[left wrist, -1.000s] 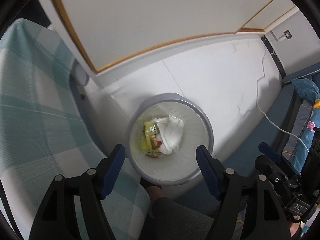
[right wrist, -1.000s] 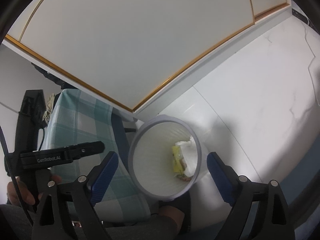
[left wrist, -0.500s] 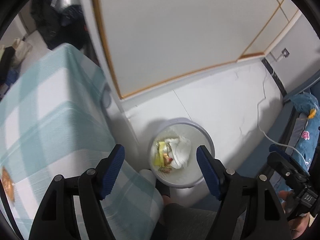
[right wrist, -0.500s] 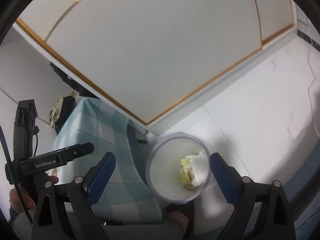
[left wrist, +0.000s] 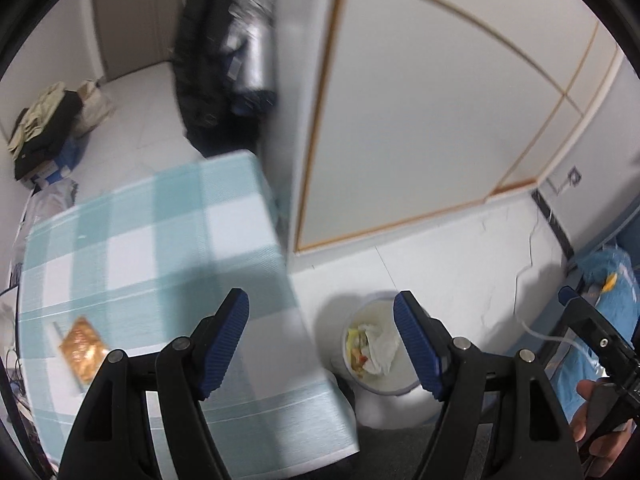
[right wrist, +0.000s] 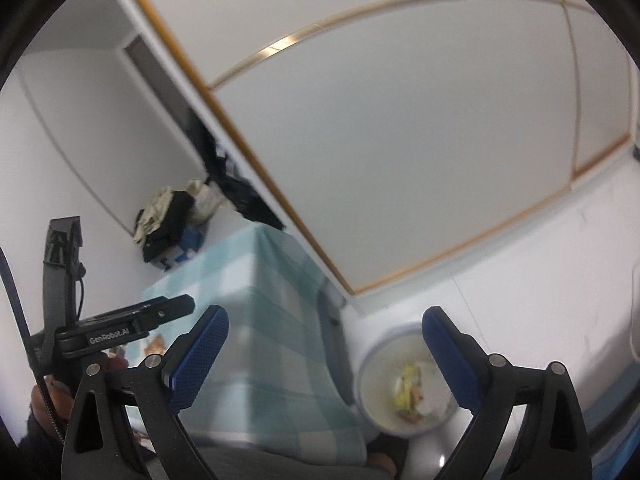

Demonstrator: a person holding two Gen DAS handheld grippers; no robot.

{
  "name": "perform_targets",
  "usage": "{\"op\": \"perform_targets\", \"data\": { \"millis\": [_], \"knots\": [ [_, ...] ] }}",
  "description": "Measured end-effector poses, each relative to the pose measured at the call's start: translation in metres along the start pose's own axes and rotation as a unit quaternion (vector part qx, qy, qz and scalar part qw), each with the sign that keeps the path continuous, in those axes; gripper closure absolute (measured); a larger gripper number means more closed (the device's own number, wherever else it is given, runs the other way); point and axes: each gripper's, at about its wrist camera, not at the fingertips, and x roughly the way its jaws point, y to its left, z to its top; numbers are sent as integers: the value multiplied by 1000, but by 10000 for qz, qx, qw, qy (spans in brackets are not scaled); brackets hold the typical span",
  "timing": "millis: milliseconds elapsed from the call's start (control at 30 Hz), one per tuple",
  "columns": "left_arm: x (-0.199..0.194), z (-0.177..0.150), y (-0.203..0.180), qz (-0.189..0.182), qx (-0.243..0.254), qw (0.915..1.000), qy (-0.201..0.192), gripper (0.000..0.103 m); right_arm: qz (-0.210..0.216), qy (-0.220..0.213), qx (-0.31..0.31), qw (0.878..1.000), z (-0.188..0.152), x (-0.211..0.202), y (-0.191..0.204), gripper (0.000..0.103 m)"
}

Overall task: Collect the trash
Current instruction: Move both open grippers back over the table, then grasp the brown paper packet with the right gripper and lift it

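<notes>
A grey round trash bin (left wrist: 362,312) stands on the white floor beside the table, holding a white tissue (left wrist: 384,346) and yellow wrappers (left wrist: 356,346). It also shows in the right wrist view (right wrist: 378,354). An orange snack wrapper (left wrist: 82,350) lies on the table with the teal checked cloth (left wrist: 160,248). My left gripper (left wrist: 322,338) is open and empty, high above the table edge and bin. My right gripper (right wrist: 322,354) is open and empty, above the table side and bin. The left gripper's body (right wrist: 120,326) appears at the right wrist view's left.
A white sliding door with wooden trim (left wrist: 440,112) stands behind the bin. Piled clothes and bags (left wrist: 48,124) lie on the floor far left. A white cable (left wrist: 524,276) runs across the floor. A blue bed edge (left wrist: 608,276) is at right.
Both grippers have risen and tilted up away from the bin, which now looks smaller. The tabletop and the orange wrapper have come into the left wrist view. Both stay open.
</notes>
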Motion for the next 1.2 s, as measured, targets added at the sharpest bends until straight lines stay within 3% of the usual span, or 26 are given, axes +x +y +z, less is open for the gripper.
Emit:
{"op": "perform_targets", "data": {
  "millis": [333, 533, 733, 1100, 1200],
  "knots": [
    [-64, -4, 83, 380, -652, 9937, -824, 30, 593, -235, -656, 9958, 13, 3, 108, 3],
    [-92, -15, 132, 699, -967, 9866, -1115, 30, 975, -111, -874, 9913, 6, 20, 160, 3],
    [-104, -34, 177, 1023, -1270, 9778, -1319, 30, 932, -62, -1273, 9875, -8, 50, 211, 3],
    [-105, -63, 258, 1297, -2051, 9614, -1296, 29, 864, 789, -2043, 9719, -43, 130, 281, 3],
    [-108, -71, 278, 1290, -2296, 9562, -1278, 20, 821, 1103, -2270, 9641, -56, 157, 297, 3]
  ]
}}
